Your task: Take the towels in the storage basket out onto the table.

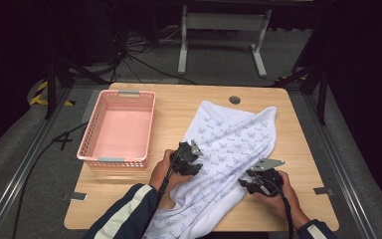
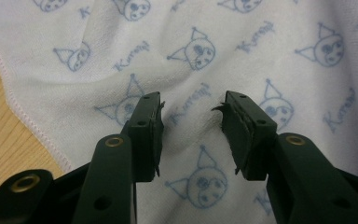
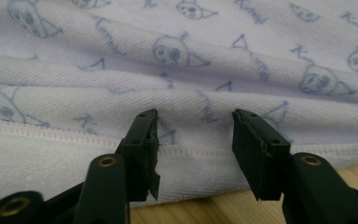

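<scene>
White towel (image 1: 229,149) lies rumpled across the table (image 1: 298,129) right of the basket (image 1: 119,127), both the left gripper (image 1: 191,160) and right gripper (image 1: 251,180) released above it, so a shallow bite may, I think, catch only one layer and slip.

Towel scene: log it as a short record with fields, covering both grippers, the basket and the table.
cloth: white towel with blue cartoon print, rumpled, spread on the light wooden table, near end hanging over the edge
left gripper: open, above the towel
right gripper: open, at the towel's hemmed edge
basket: pink plastic basket, empty, left of the towel
</scene>
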`<state>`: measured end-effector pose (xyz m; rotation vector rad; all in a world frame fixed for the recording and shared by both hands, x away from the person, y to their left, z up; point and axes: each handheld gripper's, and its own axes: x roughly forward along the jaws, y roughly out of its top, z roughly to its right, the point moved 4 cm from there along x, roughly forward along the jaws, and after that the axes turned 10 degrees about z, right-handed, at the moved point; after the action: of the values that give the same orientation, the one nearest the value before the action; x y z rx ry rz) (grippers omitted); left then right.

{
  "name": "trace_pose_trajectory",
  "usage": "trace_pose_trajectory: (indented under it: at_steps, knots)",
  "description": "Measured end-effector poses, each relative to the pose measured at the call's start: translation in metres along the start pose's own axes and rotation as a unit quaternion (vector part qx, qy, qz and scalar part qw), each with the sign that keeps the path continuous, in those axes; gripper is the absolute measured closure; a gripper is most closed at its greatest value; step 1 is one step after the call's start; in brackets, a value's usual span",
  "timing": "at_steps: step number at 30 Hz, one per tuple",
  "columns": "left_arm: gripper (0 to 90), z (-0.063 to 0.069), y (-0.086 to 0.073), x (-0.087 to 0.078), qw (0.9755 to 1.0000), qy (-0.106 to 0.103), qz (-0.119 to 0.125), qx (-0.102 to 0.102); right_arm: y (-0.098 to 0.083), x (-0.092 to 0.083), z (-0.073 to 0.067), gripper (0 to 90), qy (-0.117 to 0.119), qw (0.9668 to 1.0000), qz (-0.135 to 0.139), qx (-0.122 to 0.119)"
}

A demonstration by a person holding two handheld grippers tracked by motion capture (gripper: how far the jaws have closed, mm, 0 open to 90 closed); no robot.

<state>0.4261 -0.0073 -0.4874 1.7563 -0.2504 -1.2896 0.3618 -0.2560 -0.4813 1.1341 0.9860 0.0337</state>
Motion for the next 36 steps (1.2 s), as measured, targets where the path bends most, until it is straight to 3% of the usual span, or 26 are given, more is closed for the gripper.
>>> trace_pose_trajectory:
  at_steps: [2, 5, 7, 8, 12, 15, 16, 18, 20, 23, 24, 25, 26, 28, 29, 30, 31, 32, 33, 34, 36]
  knots:
    - [57.7, -0.003, 0.001, 0.003, 1.0000, 0.007, 0.004, -0.006, -0.002, -0.002, 0.008, 57.7, -0.017, 0.9997, -0.007, -0.014]
    - [56.7, -0.009, 0.005, 0.008, 0.9997, 0.015, 0.009, -0.015, -0.006, -0.006, 0.029, 59.6, -0.046, 0.9989, -0.011, -0.002]
    - [56.4, -0.014, 0.008, 0.012, 0.9993, 0.031, 0.013, -0.017, -0.007, -0.007, 0.043, 60.0, -0.053, 0.9985, -0.013, 0.011]
    - [56.9, -0.015, 0.010, 0.015, 0.9991, 0.028, 0.019, -0.026, -0.007, -0.006, 0.050, 62.7, -0.057, 0.9982, -0.011, 0.017]
    - [57.6, -0.025, 0.015, 0.023, 0.9978, 0.054, 0.026, -0.029, -0.006, -0.002, 0.077, 65.8, -0.094, 0.9955, -0.010, 0.008]
    - [59.2, -0.037, 0.021, 0.029, 0.9968, 0.063, 0.022, -0.044, -0.002, 0.004, 0.102, 65.9, -0.098, 0.9950, -0.010, 0.018]
    - [59.1, -0.043, 0.022, 0.032, 0.9955, 0.075, 0.026, -0.051, 0.001, 0.006, 0.111, 67.4, -0.099, 0.9948, -0.015, 0.017]
    - [59.0, -0.053, 0.024, 0.035, 0.9946, 0.083, 0.030, -0.054, 0.008, 0.015, 0.131, 70.2, -0.134, 0.9905, -0.030, -0.003]
    - [59.0, -0.062, 0.027, 0.039, 0.9931, 0.086, 0.029, -0.075, 0.015, 0.026, 0.147, 70.4, -0.144, 0.9892, -0.023, 0.006]
    - [59.0, -0.067, 0.034, 0.047, 0.9904, 0.110, 0.031, -0.078, 0.028, 0.043, 0.161, 70.9, -0.172, 0.9844, -0.030, -0.022]
    - [59.0, -0.068, 0.037, 0.048, 0.9897, 0.124, 0.021, -0.069, 0.031, 0.048, 0.164, 68.3, -0.183, 0.9821, -0.032, -0.028]
    - [58.5, -0.068, 0.037, 0.048, 0.9897, 0.124, 0.021, -0.069, 0.031, 0.048, 0.164, 68.3, -0.183, 0.9821, -0.032, -0.028]
    - [58.5, -0.066, 0.039, 0.049, 0.9891, 0.129, 0.019, -0.069, 0.035, 0.053, 0.166, 62.8, -0.197, 0.9795, -0.030, -0.026]
    - [56.2, -0.054, 0.043, 0.041, 0.9915, 0.104, 0.034, -0.070, 0.039, 0.055, 0.163, 56.3, -0.203, 0.9785, -0.033, -0.010]
    - [56.3, -0.044, 0.043, 0.035, 0.9948, 0.070, 0.044, -0.059, 0.041, 0.051, 0.154, 55.3, -0.185, 0.9827, -0.016, 0.001]
    - [56.9, -0.035, 0.043, 0.030, 0.9967, 0.050, 0.047, -0.042, 0.042, 0.046, 0.144, 53.3, -0.164, 0.9865, 0.002, 0.004]
    - [57.5, -0.024, 0.040, 0.023, 0.9982, 0.038, 0.046, -0.010, 0.043, 0.040, 0.136, 52.0, -0.144, 0.9896, 0.010, 0.007]
    - [59.7, -0.014, 0.035, 0.018, 0.9988, 0.027, 0.036, 0.019, 0.043, 0.033, 0.124, 50.6, -0.118, 0.9928, 0.020, 0.011]
    - [60.9, -0.005, 0.029, 0.014, 0.9992, 0.007, 0.025, 0.032, 0.044, 0.026, 0.109, 50.2, -0.094, 0.9951, 0.029, 0.010]
    - [61.9, 0.001, 0.022, 0.009, 0.9991, -0.005, 0.016, 0.038, 0.044, 0.017, 0.092, 50.8, -0.072, 0.9968, 0.036, -0.001]
    - [67.1, 0.008, 0.009, 0.004, 0.9987, -0.015, 0.011, 0.048, 0.040, 0.006, 0.054, 50.0, 0.004, 0.9986, 0.052, 0.001]
